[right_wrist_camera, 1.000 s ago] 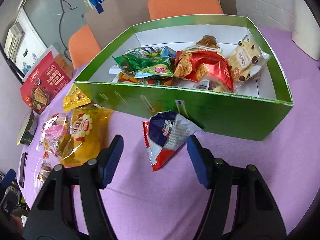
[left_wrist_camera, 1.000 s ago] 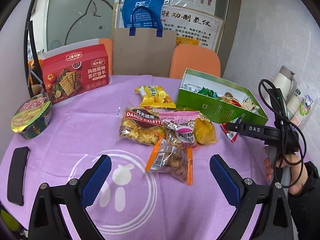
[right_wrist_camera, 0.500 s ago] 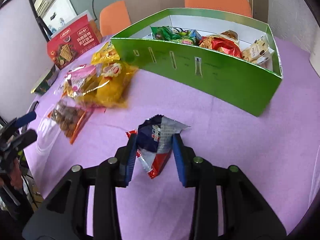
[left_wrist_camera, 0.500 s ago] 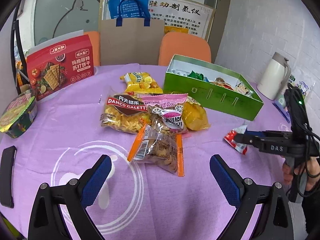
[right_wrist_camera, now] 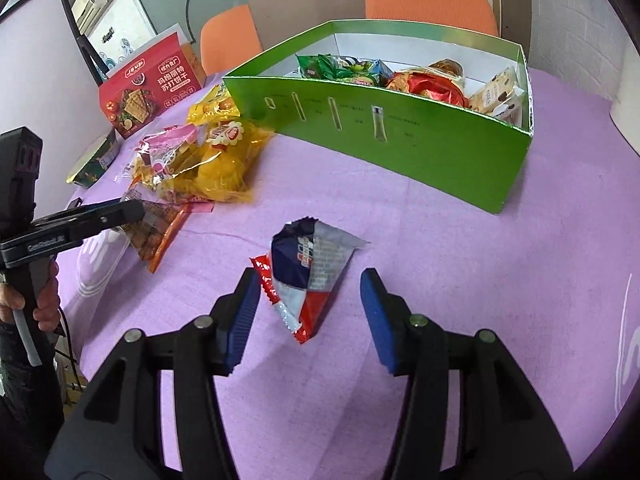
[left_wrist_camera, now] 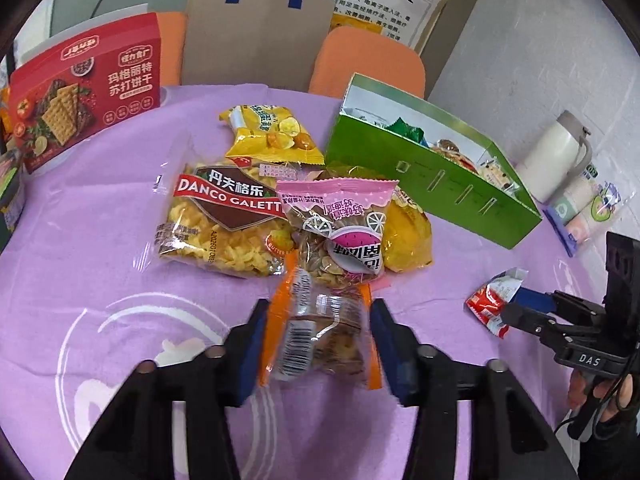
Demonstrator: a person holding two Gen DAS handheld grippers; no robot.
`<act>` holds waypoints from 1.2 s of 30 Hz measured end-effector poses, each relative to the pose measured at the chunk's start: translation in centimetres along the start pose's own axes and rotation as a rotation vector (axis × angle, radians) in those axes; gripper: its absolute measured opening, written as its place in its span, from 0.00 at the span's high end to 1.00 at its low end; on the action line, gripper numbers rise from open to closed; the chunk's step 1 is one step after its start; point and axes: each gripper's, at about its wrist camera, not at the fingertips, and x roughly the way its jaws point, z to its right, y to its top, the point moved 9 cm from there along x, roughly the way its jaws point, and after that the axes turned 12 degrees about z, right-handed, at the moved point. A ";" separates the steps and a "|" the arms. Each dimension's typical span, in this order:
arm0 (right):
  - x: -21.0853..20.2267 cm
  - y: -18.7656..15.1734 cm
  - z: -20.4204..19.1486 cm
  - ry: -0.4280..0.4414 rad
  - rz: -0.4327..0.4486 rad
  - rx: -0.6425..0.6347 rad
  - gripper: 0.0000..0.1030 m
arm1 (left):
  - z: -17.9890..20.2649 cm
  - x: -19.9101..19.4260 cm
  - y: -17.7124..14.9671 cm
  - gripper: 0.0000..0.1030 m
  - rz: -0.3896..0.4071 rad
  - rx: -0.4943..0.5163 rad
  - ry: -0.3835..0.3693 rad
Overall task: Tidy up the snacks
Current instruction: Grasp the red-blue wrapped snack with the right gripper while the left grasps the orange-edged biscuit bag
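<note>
L claw point(left_wrist_camera: 316, 344) round orange-edged pkt point(left_wrist_camera: 320, 332)

Counted on the purple cloth: six loose snack packets, namely one orange-edged clear packet point(left_wrist_camera: 320, 336), one pink-topped packet point(left_wrist_camera: 340, 228), one Danco Galette bag point(left_wrist_camera: 220, 224), one yellow lemon-print bag point(left_wrist_camera: 268, 136), one yellow cellophane bag point(left_wrist_camera: 408, 236) and one red, white and blue packet point(right_wrist_camera: 308, 276). Also one green box point(right_wrist_camera: 400, 140) with at least three packets inside, the exact number hard to tell. Beyond those: one red cracker box point(left_wrist_camera: 84, 88), two orange chairs point(right_wrist_camera: 428, 4), one white flask point(left_wrist_camera: 556, 156) and two grippers, left point(left_wrist_camera: 316, 344) and right point(right_wrist_camera: 308, 316).
</note>
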 end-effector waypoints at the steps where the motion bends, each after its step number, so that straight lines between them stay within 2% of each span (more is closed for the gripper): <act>1: 0.0 -0.1 0.0 -0.001 -0.001 -0.001 0.48 | 0.0 0.1 0.0 0.57 0.000 -0.011 -0.010; 3: 0.0 -0.2 -0.2 -0.003 -0.007 -0.009 0.48 | -0.2 -0.4 -0.2 0.54 0.005 -0.020 0.003; 5: 0.3 -0.3 -0.5 0.004 -0.017 -0.017 0.48 | -0.5 -1.0 -0.6 0.45 0.012 -0.023 0.018; 6: 0.4 -0.4 -0.7 0.006 -0.022 -0.022 0.48 | -0.5 -1.2 -0.7 0.34 0.016 -0.020 0.013; 7: 0.6 -0.4 -0.8 0.006 -0.026 -0.030 0.48 | -0.4 -1.4 -0.8 0.29 0.020 -0.017 0.005; 11: 1.2 -0.6 -1.1 0.005 -0.035 -0.032 0.48 | 0.0 -0.8 -0.9 0.29 0.001 -0.009 -0.021; 15: 1.3 -0.5 -1.3 -0.002 -0.035 -0.052 0.48 | 0.6 -0.2 -1.2 0.35 -0.016 0.029 -0.030; 21: 1.7 -0.2 -1.0 -0.016 -0.030 -0.047 0.48 | 0.4 0.1 -1.8 0.35 -0.030 0.042 -0.026; 23: 1.9 0.0 -0.9 -0.020 -0.026 -0.040 0.48 | 0.3 0.3 -2.0 0.42 -0.036 0.034 -0.028; 24: 2.0 0.0 -0.9 -0.022 -0.023 -0.042 0.48 | 0.3 0.4 -2.0 0.52 -0.042 0.029 -0.034; 26: 2.2 0.2 -1.0 -0.026 -0.015 -0.054 0.48 | 0.4 0.2 -2.0 0.52 -0.047 0.011 -0.056; 29: 2.4 0.3 -1.0 -0.021 -0.004 -0.062 0.49 | 0.2 0.3 -2.0 0.52 -0.049 -0.006 -0.046; 31: 2.4 0.4 -1.0 -0.025 -0.001 -0.070 0.58 | 0.0 0.4 -2.0 0.53 -0.041 -0.007 -0.041; 33: 2.4 0.4 -1.0 -0.020 0.006 -0.085 0.61 | 0.1 0.5 -1.9 0.59 -0.032 -0.005 -0.033; 36: 2.1 0.3 -1.3 0.006 0.003 -0.091 0.64 | 0.8 -0.1 -1.8 0.60 -0.015 0.017 -0.020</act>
